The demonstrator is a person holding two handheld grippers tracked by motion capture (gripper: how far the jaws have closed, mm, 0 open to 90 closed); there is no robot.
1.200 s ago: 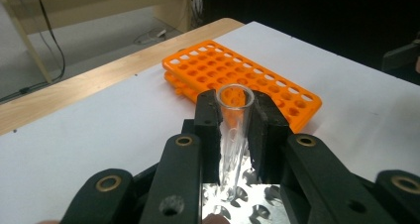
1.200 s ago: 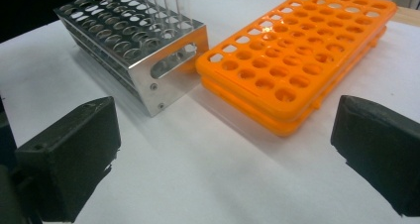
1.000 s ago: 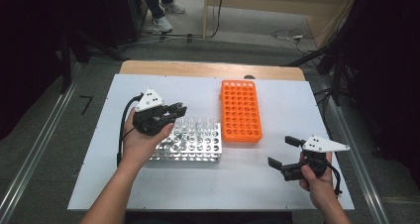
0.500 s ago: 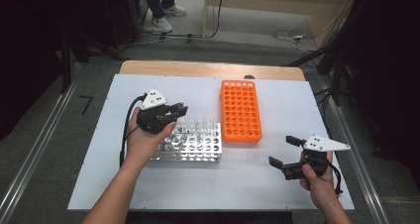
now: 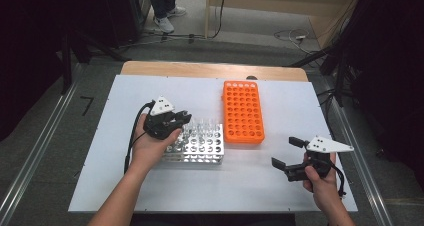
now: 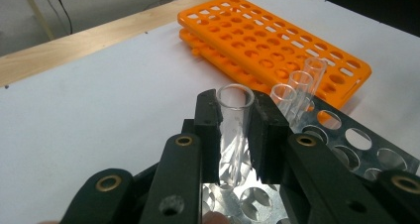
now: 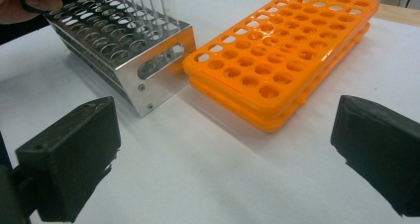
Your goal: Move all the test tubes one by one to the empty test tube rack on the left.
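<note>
A: Closed on the glass tube (image 6: 234, 130) with the left gripper (image 6: 236, 135), pads (image 6: 210, 135) pressing on both sides of the clear wall. Tube upright, its foot right at the metal rack (image 6: 346, 149), at the rack's near-left corner in the high view (image 5: 197, 145); cannot tell whether the foot already sits in a hole.

B: Best to keep the tube vertical and the grip gentle, probably. Thin glass, easy to crack or to slip if tilted against the edge of a hole.

A: Agreed. Good also to move straight up or straight down along the hole, not sideways. Just behind, three more tubes (image 6: 297, 92) in the same rack, close to the jaws.

B: A real risk there, it seems: a swing to that side, and a knock on the neighbours.

A: Right gripper (image 5: 290, 156) wide open, nothing between the jaws, low over the white table (image 5: 250, 186), well apart from the rack.

B: No trouble from that side, then. Farther off, the orange rack (image 5: 243, 112), lying just beside the metal one, its holes empty. A possible place for the tube, but with a narrow gap between the two racks.

A: Beyond that, the wooden edge (image 5: 210, 70) of the table, and the floor with cables.
</note>
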